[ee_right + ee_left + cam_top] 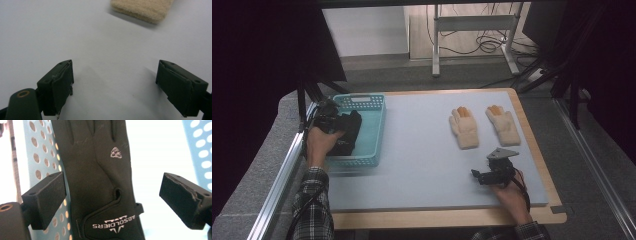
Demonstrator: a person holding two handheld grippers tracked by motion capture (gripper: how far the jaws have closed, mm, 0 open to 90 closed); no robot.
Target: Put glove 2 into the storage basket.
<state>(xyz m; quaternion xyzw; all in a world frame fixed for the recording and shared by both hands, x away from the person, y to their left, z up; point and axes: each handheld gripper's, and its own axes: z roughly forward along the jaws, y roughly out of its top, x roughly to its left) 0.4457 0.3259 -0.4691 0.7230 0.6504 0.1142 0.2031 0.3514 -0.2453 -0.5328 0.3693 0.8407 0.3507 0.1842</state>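
The high view is dimly lit, its left and right edges swallowed in black. Glare is blown out behind the black glove [100, 182] in the left gripper view. Soft shadows are cast on the mat [105, 45]; near jaws are blurred.

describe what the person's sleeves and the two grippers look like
Both sleeves are plaid flannel, dark with pale checks; see the left sleeve. The left gripper and the right gripper are black, with blocky rectangular jaws. The right one carries a grey three-cornered plate and a dark cable.
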